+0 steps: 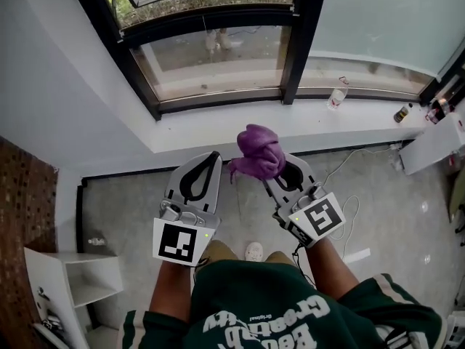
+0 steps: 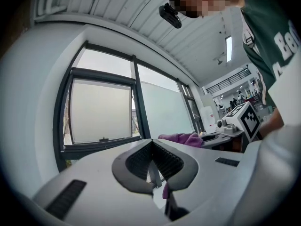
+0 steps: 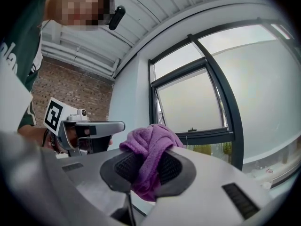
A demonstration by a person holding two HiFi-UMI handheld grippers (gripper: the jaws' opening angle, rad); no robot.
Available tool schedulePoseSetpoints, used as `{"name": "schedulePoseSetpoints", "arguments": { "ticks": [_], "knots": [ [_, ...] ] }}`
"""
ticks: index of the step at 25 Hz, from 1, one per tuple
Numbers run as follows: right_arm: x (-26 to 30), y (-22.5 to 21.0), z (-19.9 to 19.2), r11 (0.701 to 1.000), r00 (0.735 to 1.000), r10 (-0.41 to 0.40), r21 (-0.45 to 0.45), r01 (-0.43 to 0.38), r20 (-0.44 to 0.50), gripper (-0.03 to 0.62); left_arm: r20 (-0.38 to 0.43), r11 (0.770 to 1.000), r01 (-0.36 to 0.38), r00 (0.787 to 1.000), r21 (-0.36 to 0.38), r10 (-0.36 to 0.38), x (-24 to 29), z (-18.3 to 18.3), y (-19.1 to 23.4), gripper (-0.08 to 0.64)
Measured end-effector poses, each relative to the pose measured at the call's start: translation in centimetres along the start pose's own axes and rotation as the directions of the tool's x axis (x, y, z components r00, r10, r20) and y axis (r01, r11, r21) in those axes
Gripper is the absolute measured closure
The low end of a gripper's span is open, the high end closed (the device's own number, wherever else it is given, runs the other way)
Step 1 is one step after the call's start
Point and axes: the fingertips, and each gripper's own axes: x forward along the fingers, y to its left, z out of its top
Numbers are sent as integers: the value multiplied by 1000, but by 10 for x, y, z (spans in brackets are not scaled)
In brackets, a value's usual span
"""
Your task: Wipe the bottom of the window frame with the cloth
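- The right gripper [image 1: 278,167] is pinched on a purple cloth [image 1: 258,150]. In the right gripper view the fabric is bunched between the two ribbed pads [image 3: 171,166], bulging above them and hanging a little below.
- The cloth is held up in the air in front of the white sill [image 1: 218,131]. It touches neither the sill nor the window.
- The left gripper [image 1: 215,155] is held just beside the right one, at about the same height. Its jaws are pressed together tip to tip, and the left gripper view shows nothing caught between them.
- Each gripper carries its marker cube at the near end, close to the person's forearms.
- The black window frame [image 1: 218,99] runs along the far edge of the sill. Its bottom rail lies well apart from the cloth, and a dark upright post [image 1: 294,42] splits the glazing.
- The pane left of the post is a sash tilted open, with ground and plants visible through the glass.
- A small clear bottle [image 1: 336,97] lies on the sill to the right of the post. A darker bottle [image 1: 402,113] sits farther right, near the corner.
- A white cable [image 1: 341,164] trails over the grey floor below the sill.
- A white open shelf unit [image 1: 76,278] stands at the lower left, next to a brick wall [image 1: 22,209].
- The person wears a green sweatshirt [image 1: 276,304] with pale lettering, and one light shoe [image 1: 253,251] shows between the grippers.
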Motion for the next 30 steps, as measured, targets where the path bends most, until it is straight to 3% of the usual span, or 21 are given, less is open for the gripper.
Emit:
{"name": "schedulePoseSetpoints", "arguments": {
  "ticks": [8,15,22,30],
  "knots": [
    [45,15,-13,995,995,99,13,-98,-19,518,-27,995,-100,995,16,100,-12,-14,49,553],
    [115,20,-38,989,988,146,-12,-147,-58,518,-32,990,-139,990,-15,138,11,-49,130,552],
    [244,4,-52,990,987,140,-22,-143,-83,518,-18,994,-102,995,-43,102,75,-87,264,552],
    [406,-10,-84,994,981,108,26,-105,-164,518,-87,999,-30,996,-43,26,141,-135,420,552]
  ]
}}
